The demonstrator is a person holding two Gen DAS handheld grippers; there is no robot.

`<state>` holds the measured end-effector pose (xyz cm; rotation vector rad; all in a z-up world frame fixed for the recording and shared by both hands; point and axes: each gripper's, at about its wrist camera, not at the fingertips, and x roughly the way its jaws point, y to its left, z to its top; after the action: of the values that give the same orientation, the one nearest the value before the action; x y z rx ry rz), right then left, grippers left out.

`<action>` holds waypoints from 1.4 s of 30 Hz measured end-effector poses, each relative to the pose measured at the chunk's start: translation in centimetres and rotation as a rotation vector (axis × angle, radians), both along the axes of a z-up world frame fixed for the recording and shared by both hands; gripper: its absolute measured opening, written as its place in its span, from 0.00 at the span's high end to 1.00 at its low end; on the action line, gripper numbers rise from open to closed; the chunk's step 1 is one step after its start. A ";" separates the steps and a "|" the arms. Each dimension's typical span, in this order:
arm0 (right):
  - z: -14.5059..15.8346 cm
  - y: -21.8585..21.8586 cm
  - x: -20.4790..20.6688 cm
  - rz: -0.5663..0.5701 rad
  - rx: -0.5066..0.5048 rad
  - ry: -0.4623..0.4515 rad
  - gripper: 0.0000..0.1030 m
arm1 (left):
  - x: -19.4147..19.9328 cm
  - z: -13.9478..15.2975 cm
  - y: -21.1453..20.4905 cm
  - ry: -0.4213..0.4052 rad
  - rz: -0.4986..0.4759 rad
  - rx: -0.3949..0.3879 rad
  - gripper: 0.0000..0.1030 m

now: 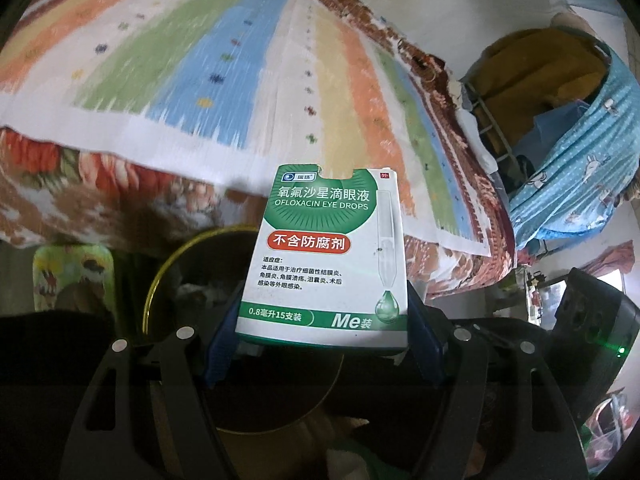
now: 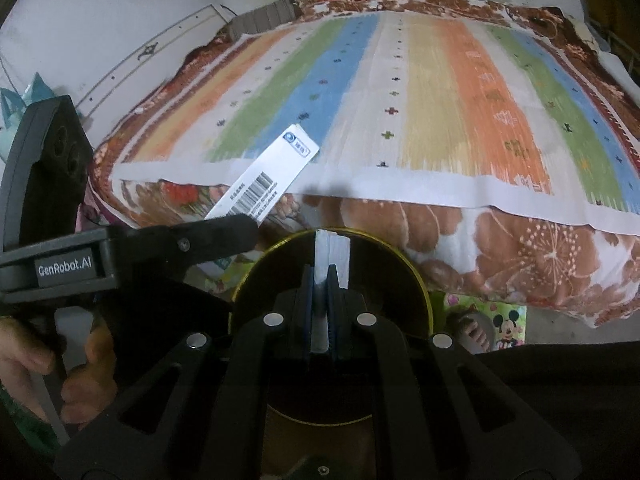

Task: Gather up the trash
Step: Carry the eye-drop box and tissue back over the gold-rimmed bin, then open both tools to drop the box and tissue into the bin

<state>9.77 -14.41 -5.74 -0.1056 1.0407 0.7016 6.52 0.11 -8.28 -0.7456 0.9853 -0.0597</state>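
1. Right now both grippers hang over the bin (image 2: 424, 276), a dark round one with a yellow rim, on the floor against the bed (image 2: 400, 92).
2. Left gripper (image 1: 320, 312): jaws stand wide, clamped across the width of the eye-drop box (image 1: 320, 256). Blue pads press its two lower side edges. Long axis of the box runs up and away from the jaws, printed face toward the camera.
3. In the right wrist view the same box (image 2: 268, 174) shows edge-on with its barcode side, sticking out past the left gripper (image 2: 248, 224) and tilted up over the bed edge, left of the bin mouth.
4. Right gripper (image 2: 320, 276): jaws nearly closed, pinching a thin white paper scrap (image 2: 332, 256). The scrap stands upright and sits directly above the bin opening.
5. Key relation: the bin mouth lies below and just ahead of both jaw sets. The right hand is the better centred; the left sits toward the rim's left side.
6. Pose: both grippers pitch steeply down.
7. Judgement: dropping is next; the box likely needs a small shift toward centre first.
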 end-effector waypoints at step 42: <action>-0.4 -2.1 -0.4 -0.071 -0.073 -0.017 0.38 | -2.5 2.3 1.2 0.012 0.031 0.278 0.06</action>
<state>9.34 -16.50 -6.18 -0.1369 1.0490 0.5982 4.01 1.35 -6.02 -0.5058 0.9693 0.1071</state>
